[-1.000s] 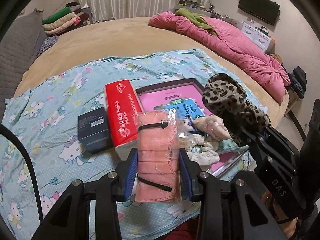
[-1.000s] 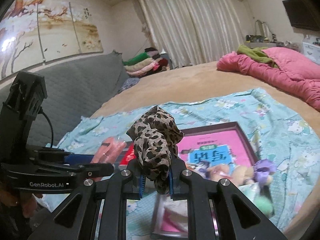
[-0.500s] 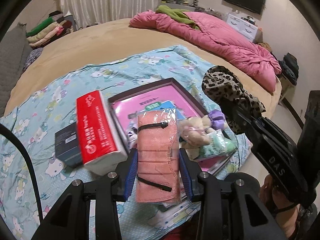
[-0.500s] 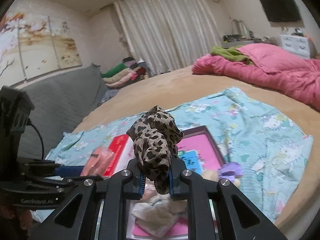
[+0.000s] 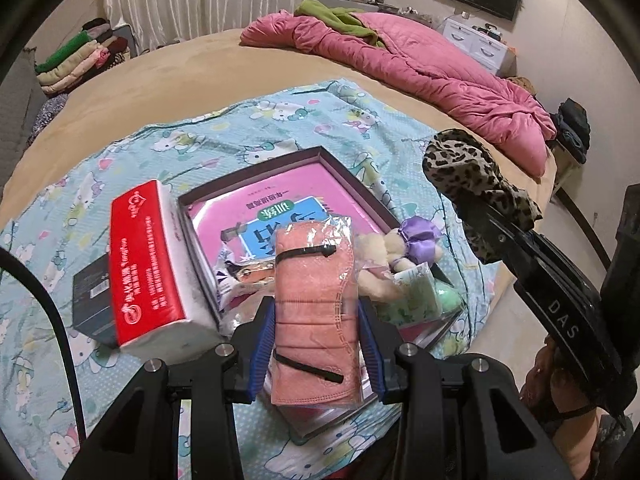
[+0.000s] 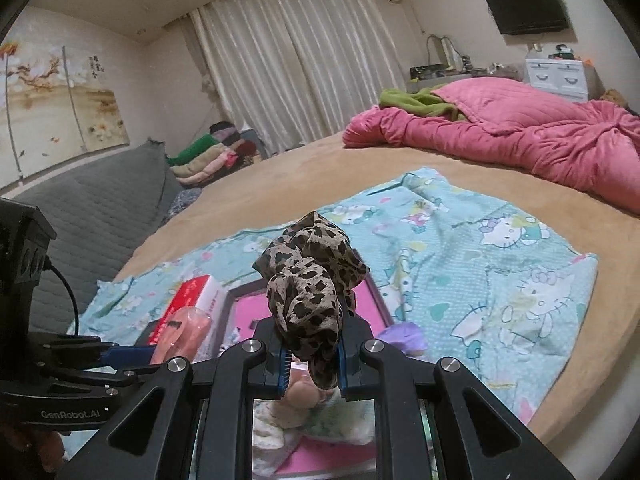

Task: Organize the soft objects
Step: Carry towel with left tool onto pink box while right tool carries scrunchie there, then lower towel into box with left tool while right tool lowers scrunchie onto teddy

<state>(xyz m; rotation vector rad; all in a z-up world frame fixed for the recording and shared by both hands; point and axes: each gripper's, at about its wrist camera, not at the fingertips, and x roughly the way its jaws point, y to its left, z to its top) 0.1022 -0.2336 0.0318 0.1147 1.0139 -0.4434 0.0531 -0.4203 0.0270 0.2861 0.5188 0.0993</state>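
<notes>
Since a second ago both grippers have swung over the dark-rimmed box (image 5: 352,178), now nearer below. It holds a pink book (image 5: 280,192), plush toy (image 5: 384,252) and small packets. The left gripper (image 5: 316,344) pinches a pink mask pack (image 5: 314,312); the right gripper (image 6: 310,364) clamps a leopard scrunchie (image 6: 312,280).

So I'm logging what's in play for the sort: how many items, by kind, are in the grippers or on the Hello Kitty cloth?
Held soft items: 2 (mask pack, leopard scarf)
Boxes: 2 (shallow box, dark box)
Tissue packs: 1
Plush toys: 1
Total: 6
</notes>
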